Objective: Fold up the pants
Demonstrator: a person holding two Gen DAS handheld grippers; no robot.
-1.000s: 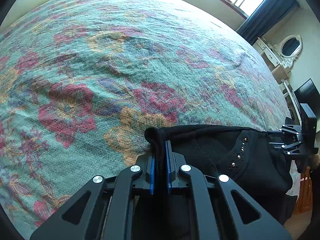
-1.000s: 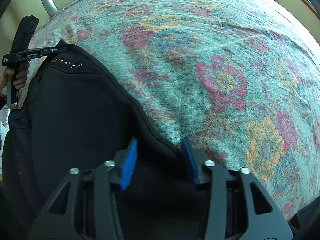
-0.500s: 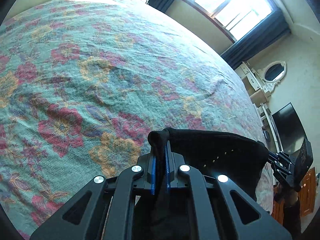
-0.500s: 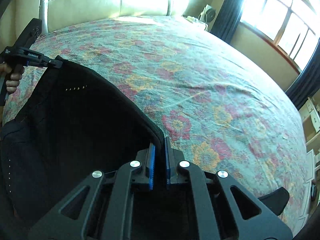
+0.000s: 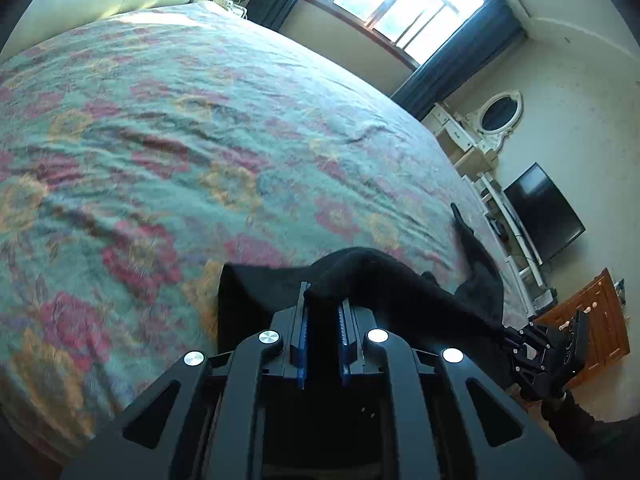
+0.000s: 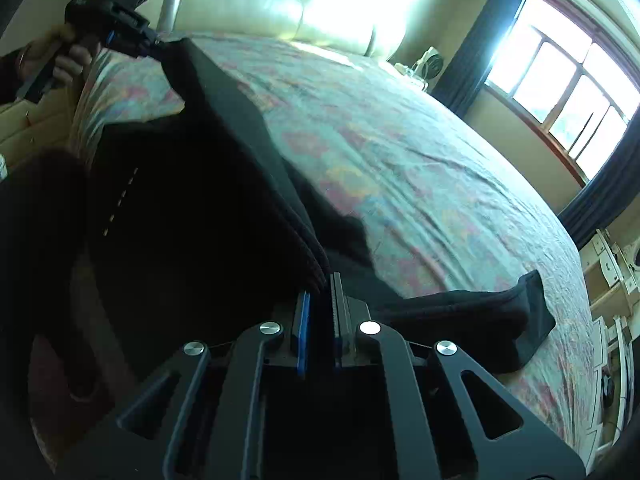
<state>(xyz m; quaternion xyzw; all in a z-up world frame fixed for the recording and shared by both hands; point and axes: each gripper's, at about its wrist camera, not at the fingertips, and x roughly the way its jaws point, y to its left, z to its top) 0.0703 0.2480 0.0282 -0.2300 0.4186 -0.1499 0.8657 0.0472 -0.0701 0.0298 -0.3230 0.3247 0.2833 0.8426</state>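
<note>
Black pants (image 5: pixel 404 284) with small studs hang stretched between my two grippers above the floral bedspread (image 5: pixel 200 132). My left gripper (image 5: pixel 323 312) is shut on one corner of the waistband, which bunches between its blue pads. My right gripper (image 6: pixel 322 312) is shut on the other waistband corner. In the right wrist view the pants (image 6: pixel 192 200) spread dark to the left, with the left gripper (image 6: pixel 120 28) far up left. A pant leg end (image 6: pixel 520 312) trails on the bed at the right. The right gripper also shows in the left wrist view (image 5: pixel 544 352).
The bed fills most of both views. A cream headboard (image 6: pixel 280 4) stands at the far end, windows with dark curtains (image 5: pixel 400 8) beyond. A white dresser with an oval mirror (image 5: pixel 496 116), a TV (image 5: pixel 544 212) and a wooden cabinet (image 5: pixel 592 316) line the wall.
The right gripper closed on the waistband. Both grippers lifted the pants off the bed, and both views tilted up toward the room.
</note>
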